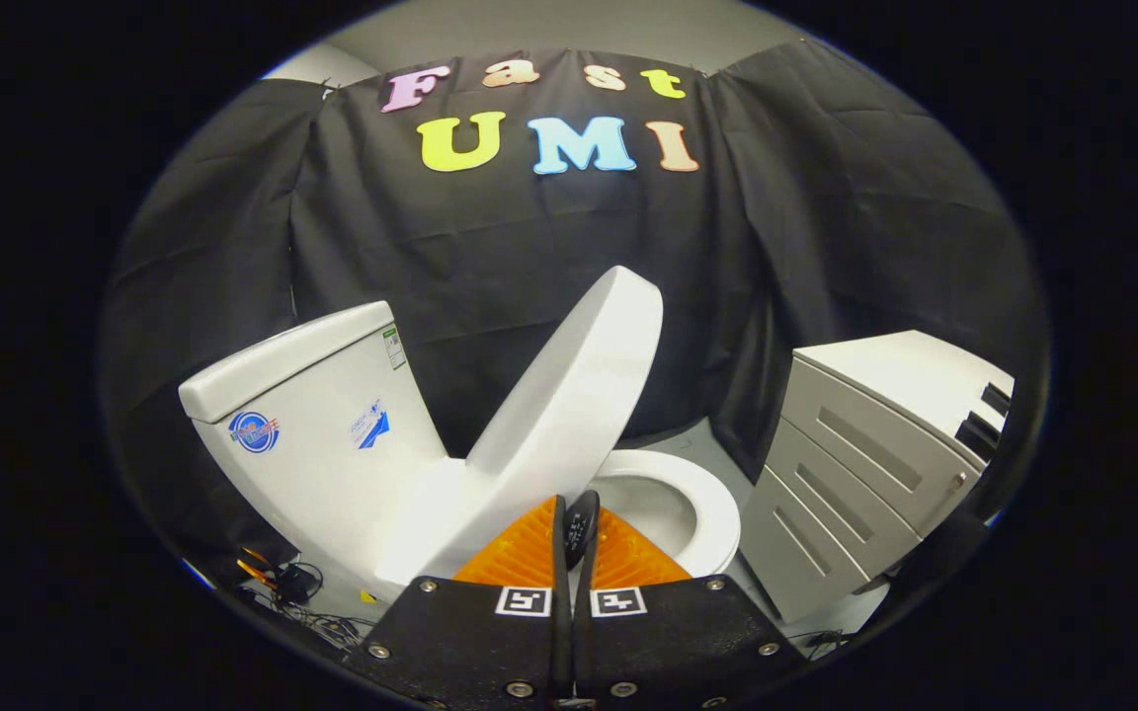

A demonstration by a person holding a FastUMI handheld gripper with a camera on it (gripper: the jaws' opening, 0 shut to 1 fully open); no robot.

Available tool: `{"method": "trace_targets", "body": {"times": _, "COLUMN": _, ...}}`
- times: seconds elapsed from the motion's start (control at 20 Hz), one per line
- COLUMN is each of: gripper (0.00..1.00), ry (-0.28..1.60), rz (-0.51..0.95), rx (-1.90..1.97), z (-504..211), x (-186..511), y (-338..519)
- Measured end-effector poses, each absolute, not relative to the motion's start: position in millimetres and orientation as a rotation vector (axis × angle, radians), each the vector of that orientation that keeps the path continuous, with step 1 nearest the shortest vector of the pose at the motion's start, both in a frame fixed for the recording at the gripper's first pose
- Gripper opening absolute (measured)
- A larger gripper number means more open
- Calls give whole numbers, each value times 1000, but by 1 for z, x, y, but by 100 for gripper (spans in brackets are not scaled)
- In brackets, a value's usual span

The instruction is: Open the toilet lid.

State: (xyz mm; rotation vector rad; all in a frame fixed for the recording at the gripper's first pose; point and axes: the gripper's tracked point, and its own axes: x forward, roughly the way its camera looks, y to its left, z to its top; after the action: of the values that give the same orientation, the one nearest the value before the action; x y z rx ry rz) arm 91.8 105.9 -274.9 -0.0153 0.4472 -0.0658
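My gripper (569, 513) sits low in the middle of the frame, fingers pressed together on nothing, just below the half-raised toilet lid (569, 395) and open seat (717, 504).

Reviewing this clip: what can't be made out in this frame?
- Gripper: fingers look closed together by the raised toilet lid; their own bodies hide whether they pinch its edge.
- Toilet bowl: the near rim is hidden behind the fingers.
- Tank: stickers too small to read.
- Drawer cabinet: far side cut off at the view's edge.
- Cables on the floor: too small and dark to tell apart.
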Motion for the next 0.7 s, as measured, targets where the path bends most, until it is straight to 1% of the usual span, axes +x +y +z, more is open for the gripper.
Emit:
{"method": "trace_targets", "body": {"times": 0.35, "gripper": 0, "ry": 410, "rz": -70, "rx": -116, "z": -251, "x": 94, "y": 148}}
{"method": "trace_targets", "body": {"times": 0.7, "gripper": 0, "ry": 357, "rz": -42, "rx": -230, "z": -235, "x": 98, "y": 202}}
